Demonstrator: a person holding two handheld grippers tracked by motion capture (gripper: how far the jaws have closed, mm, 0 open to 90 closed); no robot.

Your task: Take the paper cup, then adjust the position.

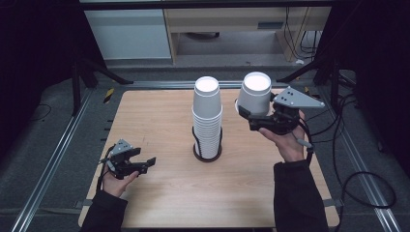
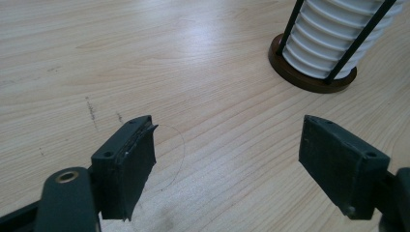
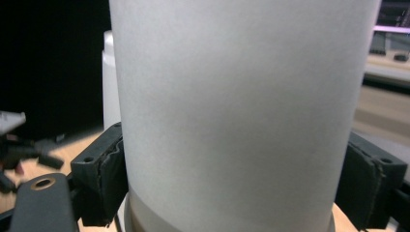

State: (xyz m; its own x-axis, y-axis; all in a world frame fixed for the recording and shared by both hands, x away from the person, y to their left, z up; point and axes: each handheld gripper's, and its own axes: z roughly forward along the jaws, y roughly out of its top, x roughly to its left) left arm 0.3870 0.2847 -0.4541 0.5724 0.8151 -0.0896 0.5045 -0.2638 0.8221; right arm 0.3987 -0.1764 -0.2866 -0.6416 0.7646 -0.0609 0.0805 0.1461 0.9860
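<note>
The right gripper (image 1: 247,115) clamps its fingers on a white paper cup (image 1: 255,94), upside down beside the cup stack (image 1: 207,118) on the bench (image 1: 159,125). Light and crushable, it probably wants gentle mid-wall holding. The left gripper (image 1: 143,164) rests open.

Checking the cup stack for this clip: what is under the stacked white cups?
The cup stack stands inverted in a round dark base with thin black upright rods, on the wooden table. The stack covers the base's middle.
</note>
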